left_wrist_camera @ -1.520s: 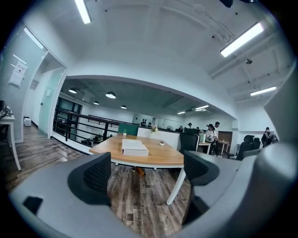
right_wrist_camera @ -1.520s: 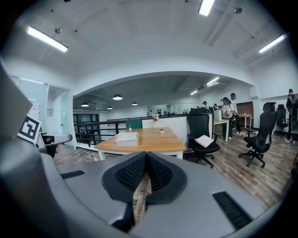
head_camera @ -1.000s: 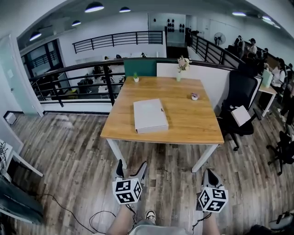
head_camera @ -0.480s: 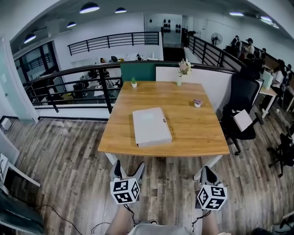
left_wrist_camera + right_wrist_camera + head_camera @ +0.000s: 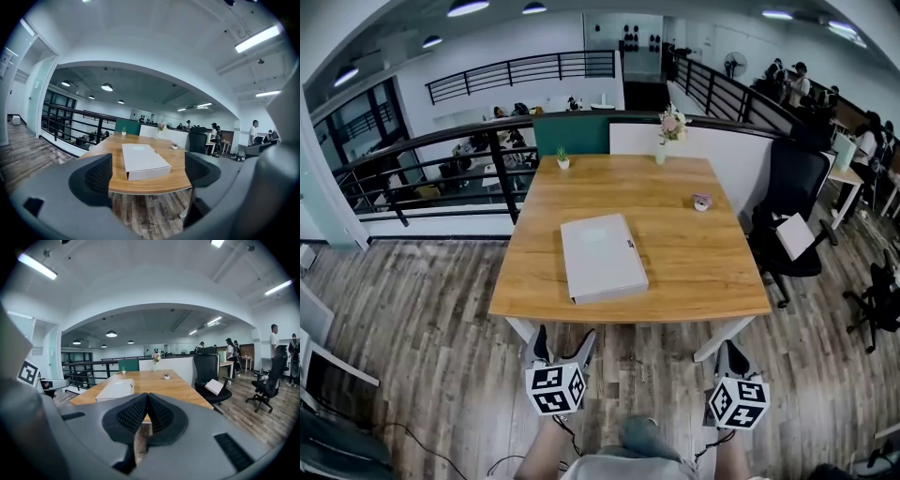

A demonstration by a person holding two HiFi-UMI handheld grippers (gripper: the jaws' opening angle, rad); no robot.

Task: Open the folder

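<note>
A flat white box folder [image 5: 602, 257] lies closed on the wooden table [image 5: 694, 272], near its front edge and left of centre. It also shows in the left gripper view [image 5: 143, 161] and, further left, in the right gripper view [image 5: 116, 389]. My left gripper [image 5: 561, 346] is held low in front of the table, well short of the folder, jaws wide open and empty [image 5: 147, 174]. My right gripper [image 5: 731, 356] is held to the right at the same height, its pads [image 5: 161, 416] pressed together with nothing between them.
A small pot [image 5: 701, 202], a flower vase [image 5: 663, 150] and a tiny plant [image 5: 563, 162] stand on the table's far half. A black office chair [image 5: 792, 206] is at the table's right. A black railing [image 5: 441, 159] runs behind the table on the left. People stand far right.
The view has drawn closer to the table, which now looks larger. Both grippers keep their places in front of the person, left open and right shut.
</note>
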